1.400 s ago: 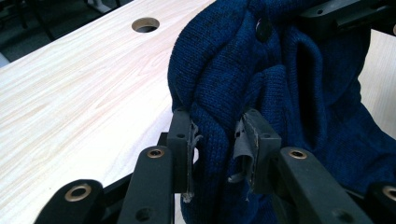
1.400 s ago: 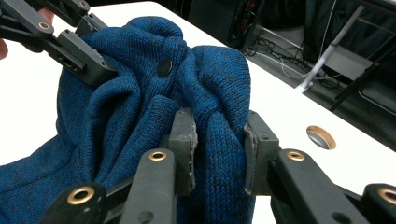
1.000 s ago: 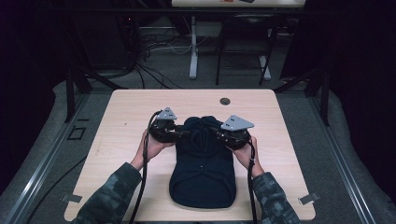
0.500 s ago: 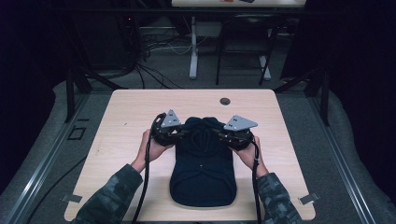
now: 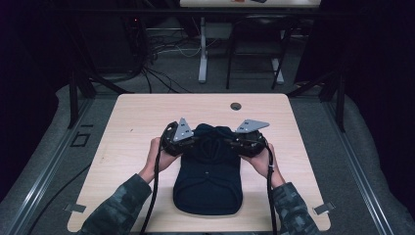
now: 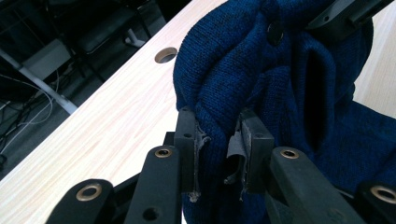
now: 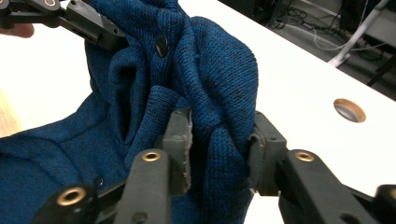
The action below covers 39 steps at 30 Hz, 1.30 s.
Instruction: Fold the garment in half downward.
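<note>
I have the blue knit garment lying at the middle of the worktop, its body running toward six o'clock and its far end, at twelve o'clock, gathered up between my two tools. My left claw sits at the nine o'clock side of that bunched end and has just been closing; in the left gripper view its jaws are pinched onto a thick fold of the knit, pads pressing into the fabric. My right claw mirrors it from three o'clock, clamped on its own fold, the wool bulging between the jaws.

I take both grips to be on opposite edges of the same end so that the cloth can be lifted or folded evenly, without one side dragging. The rest of the garment rests flat on the wood, which keeps it from slipping while the far end is raised. A dark button shows on the bunched part, so this looks like the placket or collar region. The round hole in the worktop lies beyond, at twelve o'clock, well apart.
</note>
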Each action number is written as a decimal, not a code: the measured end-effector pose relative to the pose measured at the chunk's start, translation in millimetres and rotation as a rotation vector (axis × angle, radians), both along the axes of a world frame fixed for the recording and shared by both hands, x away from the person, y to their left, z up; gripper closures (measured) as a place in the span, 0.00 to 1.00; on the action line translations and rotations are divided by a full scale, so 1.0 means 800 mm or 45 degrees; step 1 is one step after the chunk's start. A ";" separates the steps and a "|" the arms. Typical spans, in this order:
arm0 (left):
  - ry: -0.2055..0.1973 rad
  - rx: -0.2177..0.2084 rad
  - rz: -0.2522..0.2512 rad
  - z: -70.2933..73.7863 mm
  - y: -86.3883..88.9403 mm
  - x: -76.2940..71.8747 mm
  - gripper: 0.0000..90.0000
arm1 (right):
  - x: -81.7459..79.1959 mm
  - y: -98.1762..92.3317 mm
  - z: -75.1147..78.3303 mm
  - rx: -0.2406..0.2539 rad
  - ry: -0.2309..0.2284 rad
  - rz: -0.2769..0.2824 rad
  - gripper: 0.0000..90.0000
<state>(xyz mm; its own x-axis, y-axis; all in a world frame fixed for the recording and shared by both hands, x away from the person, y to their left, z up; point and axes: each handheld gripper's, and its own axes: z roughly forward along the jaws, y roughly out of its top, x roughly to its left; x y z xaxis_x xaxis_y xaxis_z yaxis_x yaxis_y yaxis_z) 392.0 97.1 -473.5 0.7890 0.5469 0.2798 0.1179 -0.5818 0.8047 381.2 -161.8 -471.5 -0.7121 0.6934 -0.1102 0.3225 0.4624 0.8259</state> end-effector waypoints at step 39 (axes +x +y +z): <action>-0.017 0.072 0.024 -0.016 0.004 -0.020 0.82 | -0.030 0.016 0.002 -0.121 -0.138 -0.015 0.73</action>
